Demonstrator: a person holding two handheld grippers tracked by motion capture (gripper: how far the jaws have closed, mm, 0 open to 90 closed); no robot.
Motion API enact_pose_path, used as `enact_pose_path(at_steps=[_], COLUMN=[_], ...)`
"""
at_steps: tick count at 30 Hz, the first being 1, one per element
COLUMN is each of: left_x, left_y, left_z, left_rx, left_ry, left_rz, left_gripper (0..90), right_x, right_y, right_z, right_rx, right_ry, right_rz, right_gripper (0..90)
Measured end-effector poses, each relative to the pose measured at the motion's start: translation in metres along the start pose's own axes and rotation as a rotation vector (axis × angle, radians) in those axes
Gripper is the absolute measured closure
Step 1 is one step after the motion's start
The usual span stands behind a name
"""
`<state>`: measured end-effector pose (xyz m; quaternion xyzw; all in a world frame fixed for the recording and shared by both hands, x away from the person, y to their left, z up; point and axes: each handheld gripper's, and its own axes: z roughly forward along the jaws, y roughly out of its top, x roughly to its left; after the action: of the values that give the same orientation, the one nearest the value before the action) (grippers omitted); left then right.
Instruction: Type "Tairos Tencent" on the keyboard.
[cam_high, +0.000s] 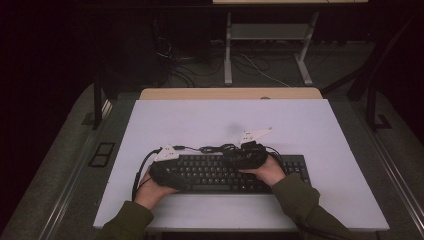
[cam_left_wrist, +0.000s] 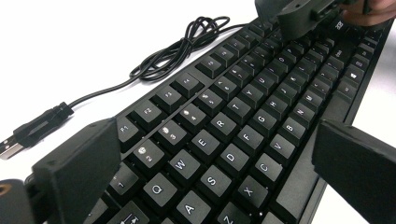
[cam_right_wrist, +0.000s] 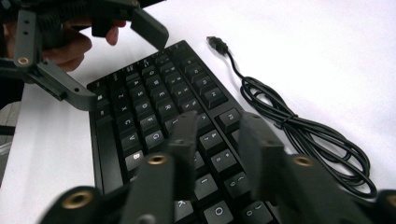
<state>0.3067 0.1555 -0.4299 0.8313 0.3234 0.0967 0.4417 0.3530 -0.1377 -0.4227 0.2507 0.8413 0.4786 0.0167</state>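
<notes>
The person's hands hold both claws low over the keyboard (cam_high: 235, 172), which lies flat on the white surface (cam_high: 320, 130). The left claw (cam_left_wrist: 215, 154) is released, jaws wide over the keys; the right claw (cam_right_wrist: 217, 140) stands narrow with nothing between its jaws (blurred). I judge a jaw could snag the loose cable (cam_right_wrist: 299, 130). The gripper views show its plug and key legends; the high view does not.

White table (cam_high: 320, 125) before me: a black keyboard (cam_high: 220, 175) lies flat on it toward six o'clock; its coiled cable (cam_high: 220, 148) rests on the surface just beyond, at twelve o'clock.
</notes>
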Motion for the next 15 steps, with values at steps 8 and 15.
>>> enact_pose_path(at_steps=[8,15], left_x=[-0.0009,-0.0011], left_y=[-0.0003,-0.0011], left_z=[0.0014,0.0025], left_rx=[0.005,0.009], left_ry=[-0.008,-0.014], left_rz=[0.008,0.011], left_gripper=[0.0,0.0], right_x=[-0.0002,0.0017], right_y=[-0.0035,-0.0055], right_z=[0.0033,0.0080], right_rx=[0.039,0.075], right_ry=[0.025,0.040], right_rz=[-0.011,-0.023], right_gripper=[87.4,89.2])
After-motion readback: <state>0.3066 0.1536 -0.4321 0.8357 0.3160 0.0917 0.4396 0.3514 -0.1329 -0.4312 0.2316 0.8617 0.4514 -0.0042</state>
